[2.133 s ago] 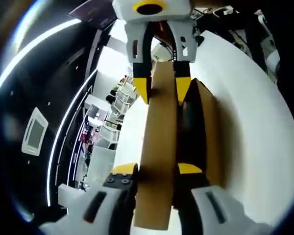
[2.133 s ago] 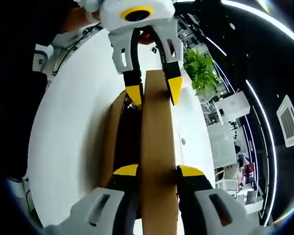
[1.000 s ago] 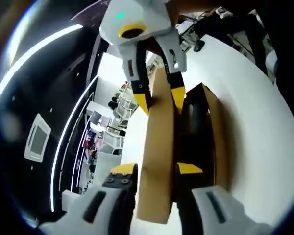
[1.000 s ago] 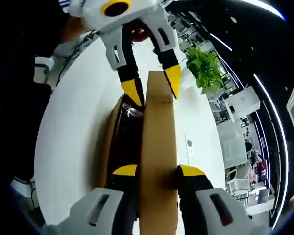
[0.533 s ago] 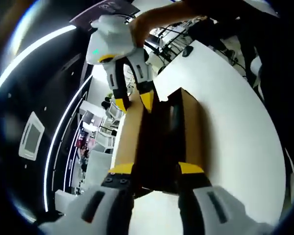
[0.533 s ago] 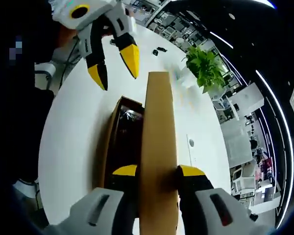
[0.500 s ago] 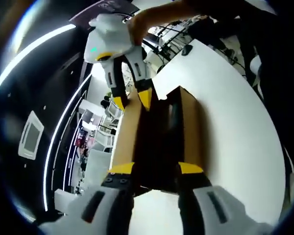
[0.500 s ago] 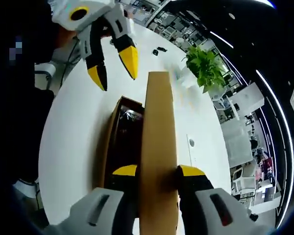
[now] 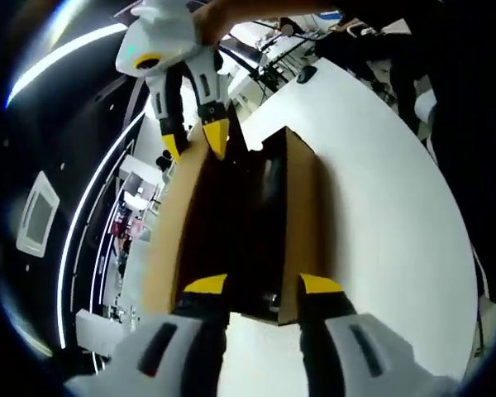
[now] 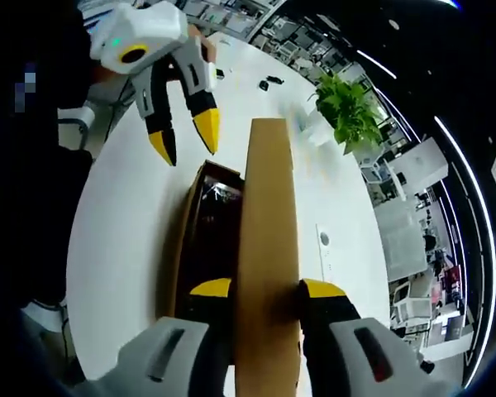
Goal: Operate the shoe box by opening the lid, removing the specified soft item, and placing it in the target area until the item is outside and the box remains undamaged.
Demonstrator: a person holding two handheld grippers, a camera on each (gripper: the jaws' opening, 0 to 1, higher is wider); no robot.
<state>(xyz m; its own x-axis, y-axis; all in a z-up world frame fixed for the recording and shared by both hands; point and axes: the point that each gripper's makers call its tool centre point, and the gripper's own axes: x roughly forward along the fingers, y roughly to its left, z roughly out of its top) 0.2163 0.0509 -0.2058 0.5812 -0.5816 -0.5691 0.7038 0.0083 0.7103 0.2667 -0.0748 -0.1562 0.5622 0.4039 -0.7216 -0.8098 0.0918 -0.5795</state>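
A brown cardboard shoe box (image 10: 180, 248) lies on the white table (image 10: 120, 240), open, with a dark inside (image 10: 217, 240). What lies in it is too dark to make out. Its lid (image 10: 268, 198) stands raised on edge along one side. My right gripper (image 10: 267, 288) is shut on the lid's near end. My left gripper (image 10: 183, 139) hovers open over the table past the box's far end, holding nothing. In the left gripper view my left gripper (image 9: 262, 285) frames the box (image 9: 302, 207), the lid (image 9: 169, 248) leans left, and the right gripper (image 9: 194, 142) pinches its far end.
A green plant (image 10: 347, 112) and small dark items (image 10: 269, 83) stand at the table's far side. A person in dark clothes stands along the table edge (image 9: 446, 165). Bare white table (image 9: 380, 223) runs beside the box.
My left gripper has let go of the lid's end and drawn away to the box side, open. The right gripper keeps the lid, which now leans farther off the box.
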